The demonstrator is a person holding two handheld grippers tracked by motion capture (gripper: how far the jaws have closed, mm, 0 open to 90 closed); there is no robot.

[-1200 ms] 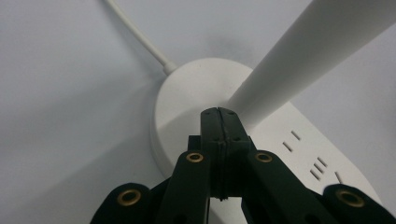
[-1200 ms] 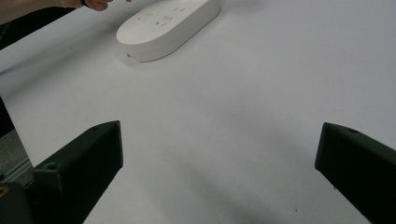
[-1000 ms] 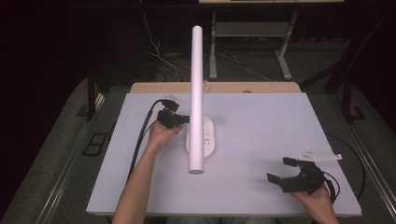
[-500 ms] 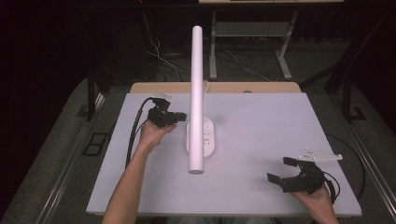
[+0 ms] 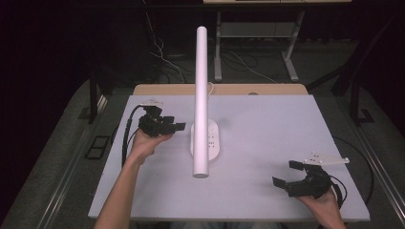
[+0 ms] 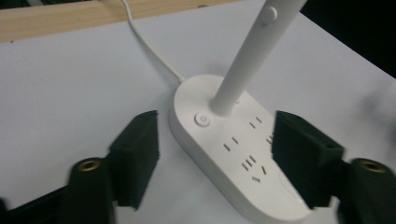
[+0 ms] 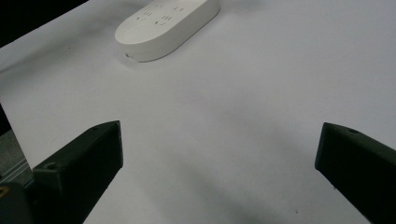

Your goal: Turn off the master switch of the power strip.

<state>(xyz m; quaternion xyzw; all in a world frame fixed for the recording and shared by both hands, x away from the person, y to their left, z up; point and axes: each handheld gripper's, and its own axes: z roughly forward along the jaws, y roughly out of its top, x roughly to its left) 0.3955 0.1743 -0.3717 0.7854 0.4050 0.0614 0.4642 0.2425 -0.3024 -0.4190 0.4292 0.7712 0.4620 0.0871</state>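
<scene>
A white desk lamp (image 5: 201, 102) is seen standing near the middle of the pale surface (image 5: 267, 129). Its oval base (image 6: 233, 149) carries a round power button (image 6: 202, 119) and several socket slots, and a slim white stem rises from the base just beside that button. A white cord (image 6: 149, 51) is led from the base toward the far wooden edge of the surface.

The left gripper (image 5: 165, 126) is held just left of the lamp base, above the surface, with its tips pointed toward the base. Its fingers (image 6: 135, 154) have just been opening and are now spread apart; in the left gripper view the base is framed between them, but nothing is touched or pinched. A black cable is trailed from this gripper toward the left edge of the surface.

The right gripper (image 5: 289, 174) is held near the front right corner, well apart from the lamp. Its fingers (image 7: 79, 163) are spread wide over bare surface, and nothing is gripped. In the right gripper view the lamp base (image 7: 166, 23) is seen farther off.
</scene>
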